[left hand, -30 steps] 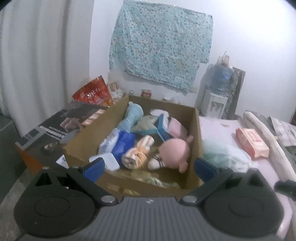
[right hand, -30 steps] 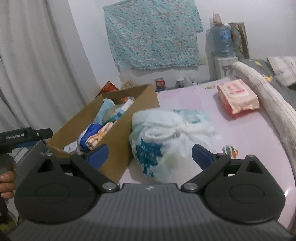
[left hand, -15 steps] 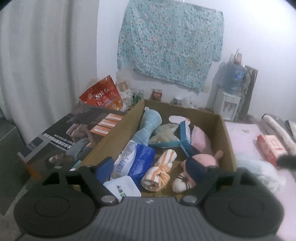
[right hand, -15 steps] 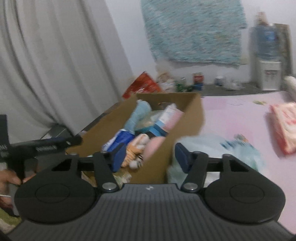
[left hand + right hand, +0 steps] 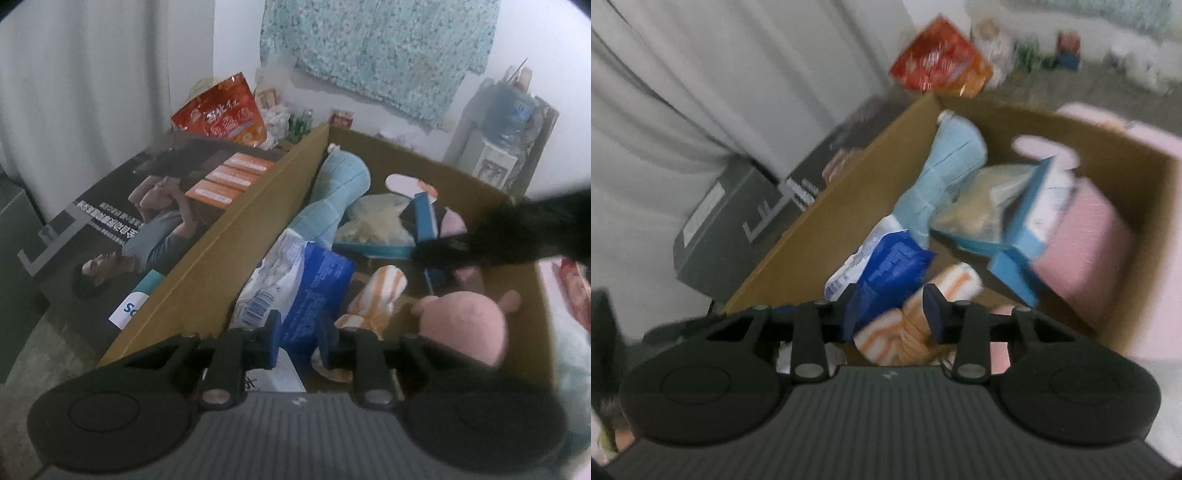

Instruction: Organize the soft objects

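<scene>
So, working left to right: your left tool (image 5: 299, 343) hangs over the near end of the cardboard box (image 5: 229, 236), closed down to a slim gap. A corner of the blue packet (image 5: 317, 291) shows in that gap, but I can't tell if it's actually pinched.

Just right of the packet is the orange striped plush (image 5: 380, 291), then the pink plush (image 5: 461, 328) in the near right corner.

Your right tool (image 5: 892, 317) has just been closing, with the striped plush between its jaws. It's too blurry to say whether the pads are biting.

The striped plush lies straight ahead and below that tool, long axis running away from it, so I'd say the right hand is better placed.
</scene>
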